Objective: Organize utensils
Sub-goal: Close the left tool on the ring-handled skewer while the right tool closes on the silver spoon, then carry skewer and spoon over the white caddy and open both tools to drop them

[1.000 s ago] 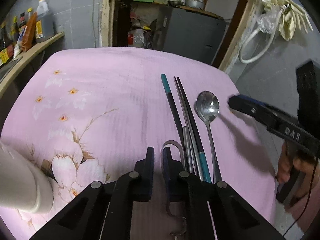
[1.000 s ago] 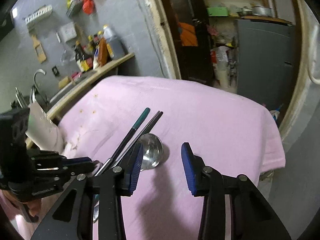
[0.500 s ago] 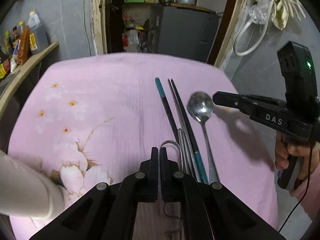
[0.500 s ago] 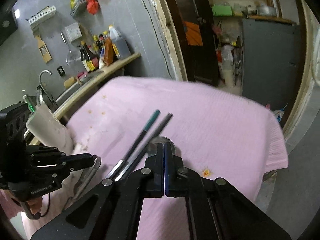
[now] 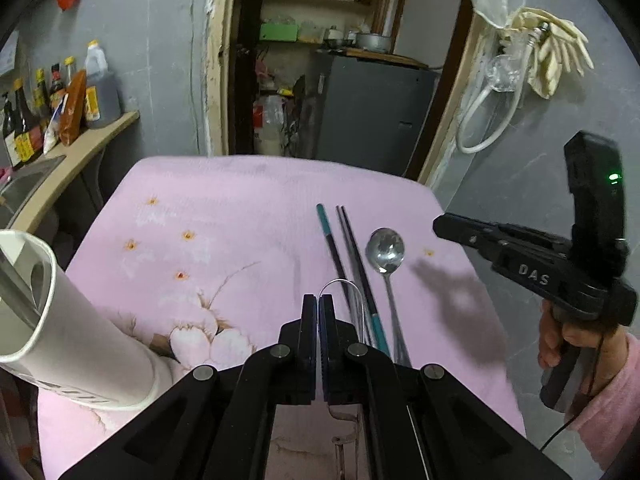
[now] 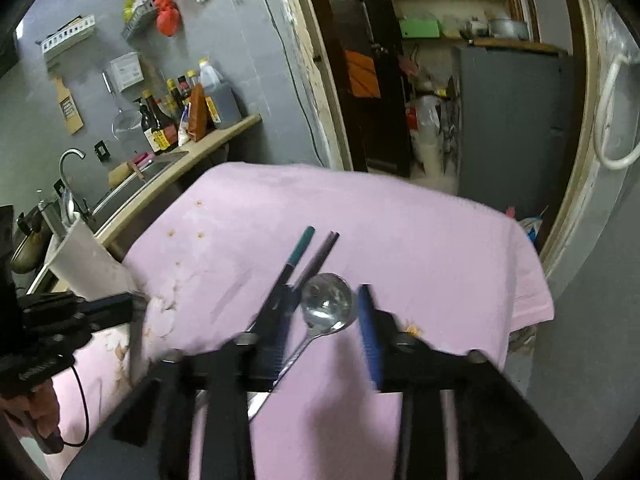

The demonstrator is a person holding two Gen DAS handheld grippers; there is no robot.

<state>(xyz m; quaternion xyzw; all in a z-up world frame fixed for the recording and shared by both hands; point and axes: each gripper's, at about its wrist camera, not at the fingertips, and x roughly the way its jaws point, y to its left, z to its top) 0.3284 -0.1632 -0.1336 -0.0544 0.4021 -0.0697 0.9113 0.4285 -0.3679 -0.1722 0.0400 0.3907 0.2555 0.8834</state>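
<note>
On the pink floral cloth (image 5: 240,208) lie a teal-tipped chopstick (image 5: 328,232), a dark pair of chopsticks (image 5: 352,240) and a steel spoon (image 5: 386,248), side by side. A thin wire loop (image 5: 340,282) lies just beyond my left gripper (image 5: 319,300), which is shut with nothing between its pads and hovers above the utensils' near ends. My right gripper (image 6: 322,296) is blurred and its jaws are opening. It hangs above the spoon (image 6: 326,302), whose bowl shows through the gap, untouched. The right gripper (image 5: 440,224) also shows from the side, held by a hand in a pink sleeve.
A white utensil holder (image 5: 60,320) stands tilted at the cloth's near left corner. A counter (image 6: 208,148) with bottles and a sink runs along the left wall. Beyond the table's far edge a doorway opens onto a grey cabinet (image 5: 372,112).
My left gripper closed its small gap and rose, so the table looks farther off. My right gripper went from open to shut and has come apart again, still over the spoon.
</note>
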